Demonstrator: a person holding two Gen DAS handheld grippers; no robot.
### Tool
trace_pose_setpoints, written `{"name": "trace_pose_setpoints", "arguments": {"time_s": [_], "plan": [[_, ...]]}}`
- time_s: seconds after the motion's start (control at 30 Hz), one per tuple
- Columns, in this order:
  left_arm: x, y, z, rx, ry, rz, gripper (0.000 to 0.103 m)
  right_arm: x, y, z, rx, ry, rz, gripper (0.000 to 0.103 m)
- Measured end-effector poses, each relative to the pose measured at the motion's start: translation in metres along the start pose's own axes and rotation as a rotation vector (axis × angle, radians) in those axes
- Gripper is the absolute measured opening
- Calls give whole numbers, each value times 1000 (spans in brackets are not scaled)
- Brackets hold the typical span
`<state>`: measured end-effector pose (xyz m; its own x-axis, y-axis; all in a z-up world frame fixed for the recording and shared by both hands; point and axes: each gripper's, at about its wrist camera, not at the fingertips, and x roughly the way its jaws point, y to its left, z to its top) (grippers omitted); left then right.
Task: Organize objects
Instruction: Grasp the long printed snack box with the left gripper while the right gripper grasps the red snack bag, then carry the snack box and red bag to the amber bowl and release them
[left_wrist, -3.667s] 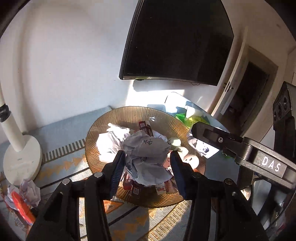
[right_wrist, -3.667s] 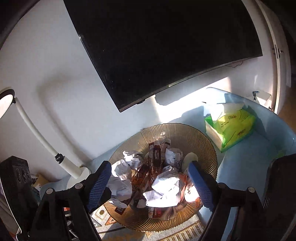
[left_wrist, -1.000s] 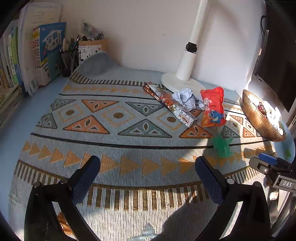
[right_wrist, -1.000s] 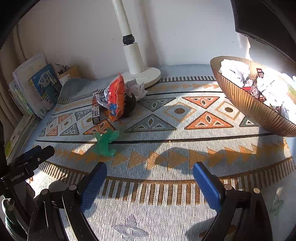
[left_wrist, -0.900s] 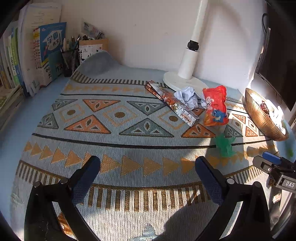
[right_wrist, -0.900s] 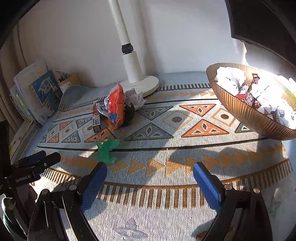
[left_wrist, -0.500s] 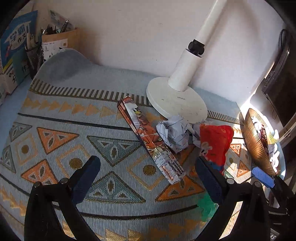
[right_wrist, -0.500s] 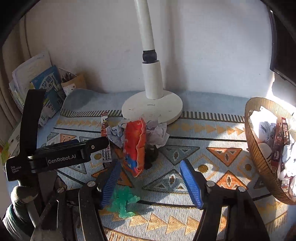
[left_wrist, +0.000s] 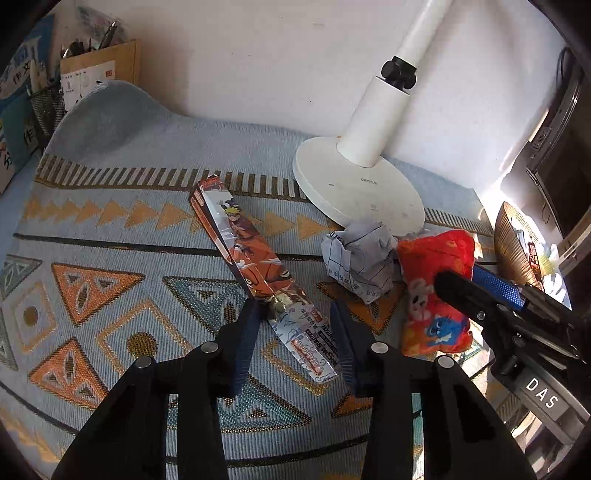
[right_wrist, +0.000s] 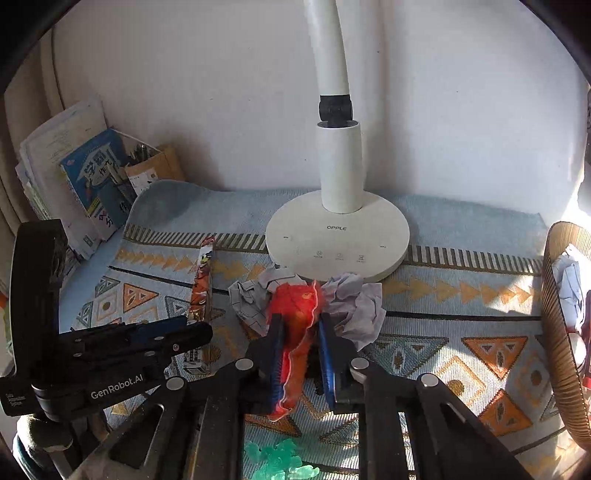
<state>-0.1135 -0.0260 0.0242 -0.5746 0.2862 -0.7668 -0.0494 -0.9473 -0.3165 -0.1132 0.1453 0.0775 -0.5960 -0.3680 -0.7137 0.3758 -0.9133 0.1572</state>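
Our right gripper (right_wrist: 301, 332) has just closed on the red snack bag (right_wrist: 295, 317), which sits on the patterned mat (left_wrist: 110, 229) between crumpled paper balls (right_wrist: 354, 306) before the lamp base (right_wrist: 338, 236). Our left gripper (left_wrist: 295, 325) has just been closing around the long wrapper (left_wrist: 258, 269); whether its pads press it, we cannot tell. A ribbed bowl (right_wrist: 561, 332) stands far right.

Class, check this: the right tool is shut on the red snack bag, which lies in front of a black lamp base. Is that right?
Not quite. The right tool is indeed shut on the red snack bag, but the lamp base behind it is white, not black; only the small joint on its stem is black. The right wrist view shows this.
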Motion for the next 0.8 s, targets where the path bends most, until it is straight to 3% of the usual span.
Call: {"name": "trace_pose_setpoints", "arguments": {"time_s": [0.17,0.43,0.53,0.67,0.73,0.8], "plan": [[-19,10,-14,0,29,-42,19,-27,-12,-14,70,-17,84,10],[-63,11,-59,48,39,-78,17,-112,-17,-50,104,-44,179,9],[-82,12,-76,56,47,-95,17,-140,-22,-73,115,4,237,9],[-106,12,-103,46,29,-105,17,-147,-40,-106,213,146,373,9],[-110,12,-114,34,50,-120,17,-145,-45,-117,216,182,358,9],[-108,8,-122,44,89,-139,17,-143,-49,-121,203,169,285,9]]}}
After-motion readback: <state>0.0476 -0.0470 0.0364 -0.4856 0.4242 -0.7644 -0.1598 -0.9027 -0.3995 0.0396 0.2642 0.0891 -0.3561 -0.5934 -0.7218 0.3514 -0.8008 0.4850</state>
